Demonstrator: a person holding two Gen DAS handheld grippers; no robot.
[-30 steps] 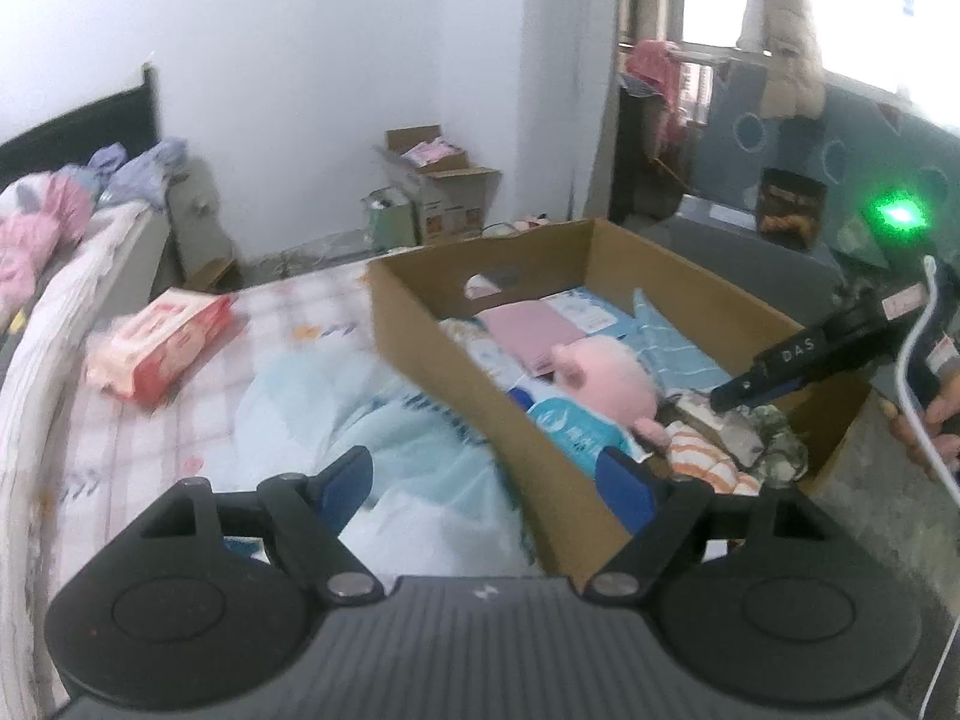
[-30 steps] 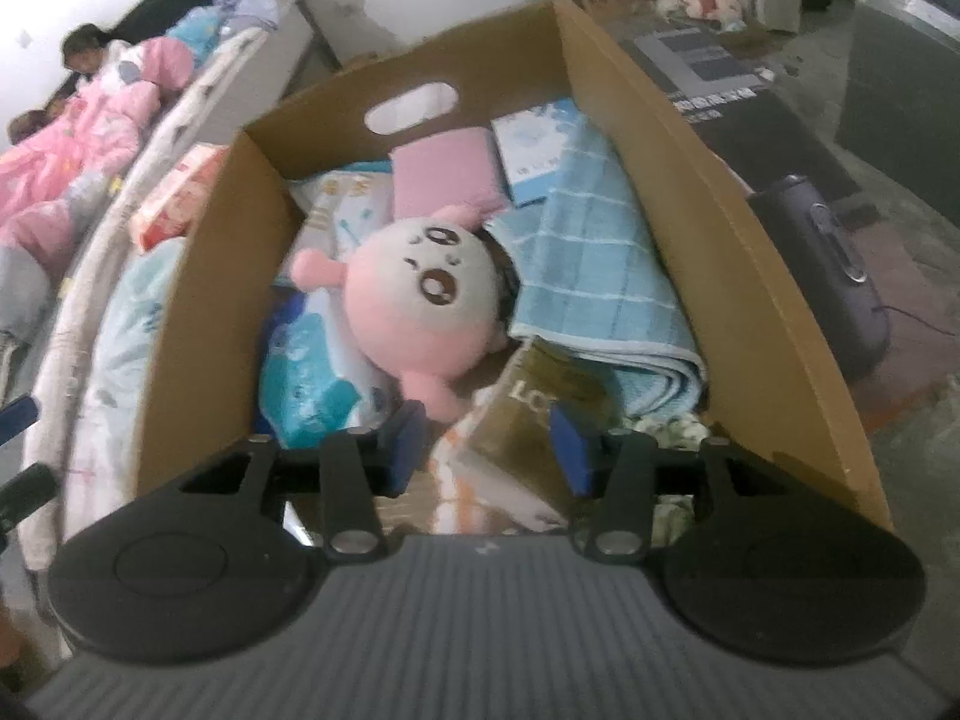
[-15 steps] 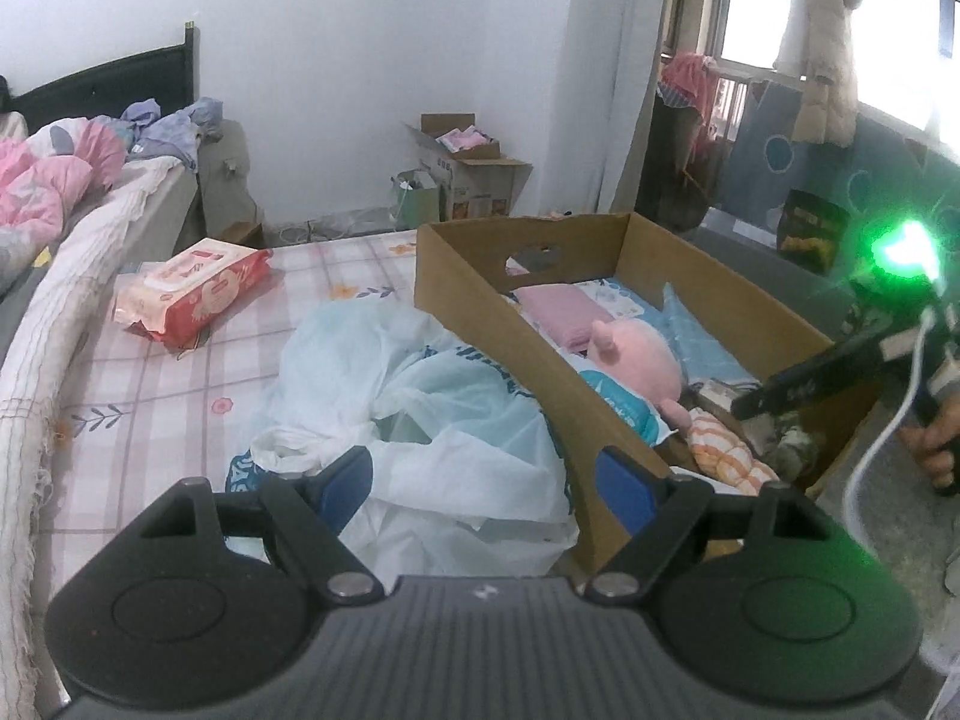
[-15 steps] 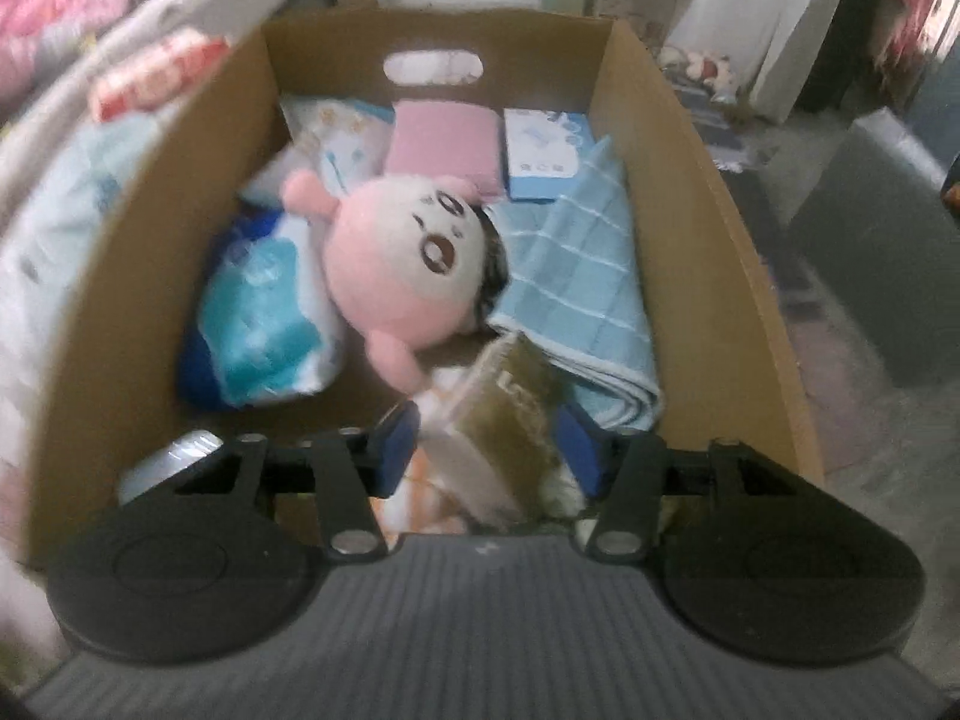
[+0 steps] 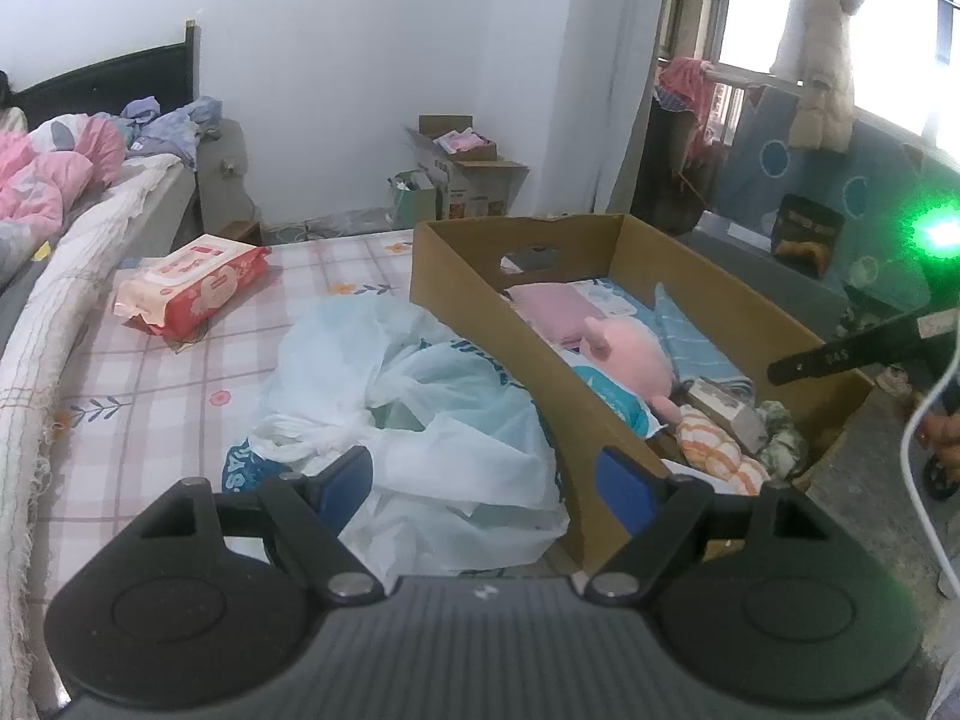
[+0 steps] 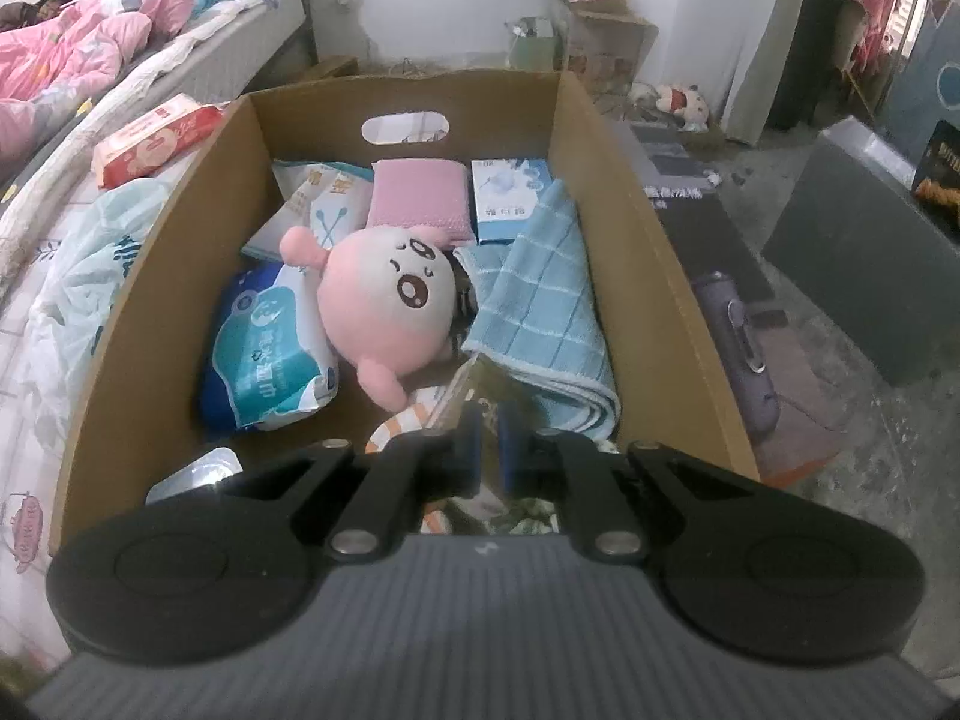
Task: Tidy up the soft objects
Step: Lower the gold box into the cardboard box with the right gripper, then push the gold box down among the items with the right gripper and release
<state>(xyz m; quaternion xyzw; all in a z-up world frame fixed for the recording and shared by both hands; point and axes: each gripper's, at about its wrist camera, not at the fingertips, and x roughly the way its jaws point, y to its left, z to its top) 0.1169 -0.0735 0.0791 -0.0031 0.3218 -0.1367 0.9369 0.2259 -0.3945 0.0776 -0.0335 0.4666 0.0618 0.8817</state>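
Right gripper (image 6: 487,450) pinching olive packet (image 6: 474,396) at cardboard box's (image 6: 636,252) near end | left gripper (image 5: 480,489) spread, empty | lift straight, clearing plush (image 6: 387,300).

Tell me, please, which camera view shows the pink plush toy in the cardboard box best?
The right wrist view: it looks down into the cardboard box, showing the pink plush toy whole, face up. The left wrist view shows only its side over the box wall, with the face hidden.
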